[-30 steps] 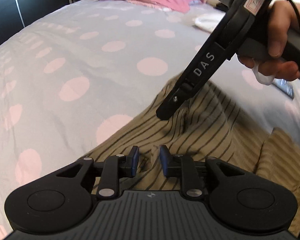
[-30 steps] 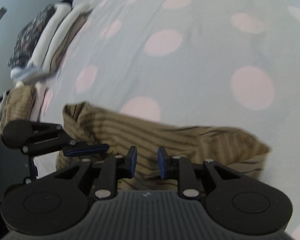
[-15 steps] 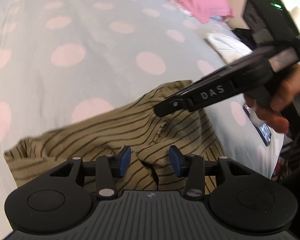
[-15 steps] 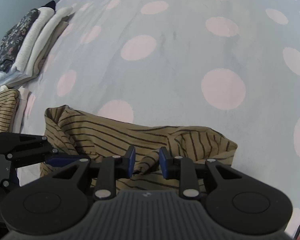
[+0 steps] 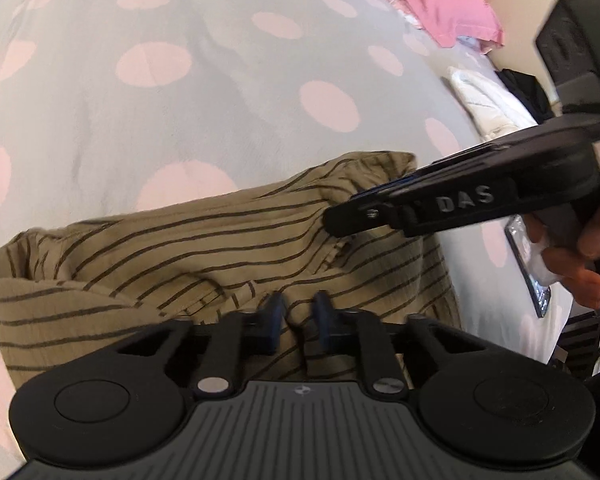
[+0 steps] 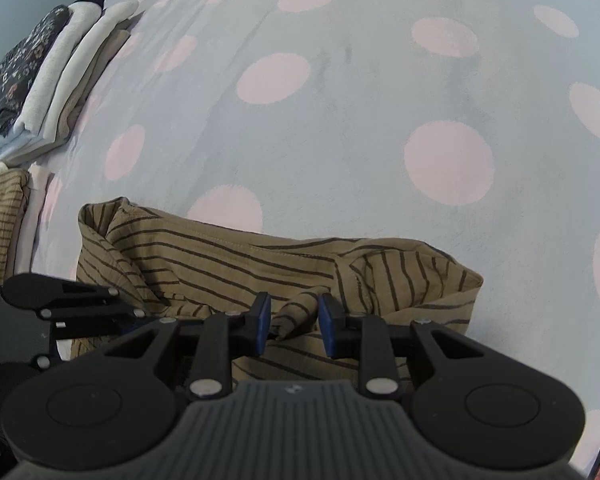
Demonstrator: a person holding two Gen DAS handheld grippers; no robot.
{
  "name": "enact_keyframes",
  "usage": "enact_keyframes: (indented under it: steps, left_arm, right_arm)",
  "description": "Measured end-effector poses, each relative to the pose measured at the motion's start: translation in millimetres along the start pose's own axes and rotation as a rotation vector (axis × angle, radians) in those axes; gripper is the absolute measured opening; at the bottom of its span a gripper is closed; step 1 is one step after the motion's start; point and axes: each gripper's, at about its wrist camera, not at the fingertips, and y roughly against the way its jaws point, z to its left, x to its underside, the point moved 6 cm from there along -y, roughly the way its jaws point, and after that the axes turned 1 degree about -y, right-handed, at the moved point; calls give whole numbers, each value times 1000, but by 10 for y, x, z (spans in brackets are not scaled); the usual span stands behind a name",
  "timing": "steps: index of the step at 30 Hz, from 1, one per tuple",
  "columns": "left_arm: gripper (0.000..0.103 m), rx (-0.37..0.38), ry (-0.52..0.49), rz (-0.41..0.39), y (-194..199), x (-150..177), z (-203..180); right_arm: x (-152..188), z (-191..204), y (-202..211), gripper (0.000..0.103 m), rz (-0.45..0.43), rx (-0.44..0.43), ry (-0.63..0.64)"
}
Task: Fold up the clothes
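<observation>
Closing on a fold of the striped garment point(image 5: 204, 240), the left gripper point(image 5: 298, 322) works beside the right gripper point(image 6: 293, 322), whose half-open jaws straddle another ridge; folded clothes point(image 6: 48, 80) lie far beyond, to their left.

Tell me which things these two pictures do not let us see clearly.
- Near edge of the striped garment: both views, hidden under the camera bodies.
- Right tongs: fold between the pads, contact unclear.
- Left tongs: closing on a fold; tips partly hidden.
- Dark flat object: left view, covered by a hand.
</observation>
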Motion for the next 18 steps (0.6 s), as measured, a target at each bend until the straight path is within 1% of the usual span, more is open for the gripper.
enact_keyframes:
  steps: [2, 5, 9, 11, 12, 14, 15, 16, 17, 18]
  left_arm:
    - [4, 3, -57, -27, 56, -4, -81]
    - [2, 33, -173, -67, 175, 23, -268]
    - [2, 91, -318, -116, 319, 103, -519]
    - [2, 135, -379, -126, 378, 158, -644]
    - [2, 154, -404, -128, 404, 184, -700]
    - [2, 180, -432, -125, 433, 217, -771]
    - [2, 173, -435, -120, 434, 223, -776]
    - [2, 147, -432, -121, 434, 217, -759]
    - [2, 111, -412, -135, 445, 191, -703]
    - [4, 74, -392, -149, 456, 164, -646]
  right_arm:
    - [3, -29, -10, 30, 4, -9, -26]
    - [8, -59, -17, 30, 8, -15, -51]
    - [-16, -28, 36, 30, -14, -8, -25]
    - [-42, 11, 70, 28, -36, -15, -7]
    - [-57, 34, 89, 23, -50, -20, 3]
    - [-69, 82, 92, 21, -64, -35, 21]
    - [-66, 90, 76, 19, -59, -31, 25]
    - [-61, 94, 57, 19, -53, -25, 28]
    - [-56, 99, 37, 19, -47, -20, 32]
    - [-52, 94, 27, 19, -42, -12, 32]
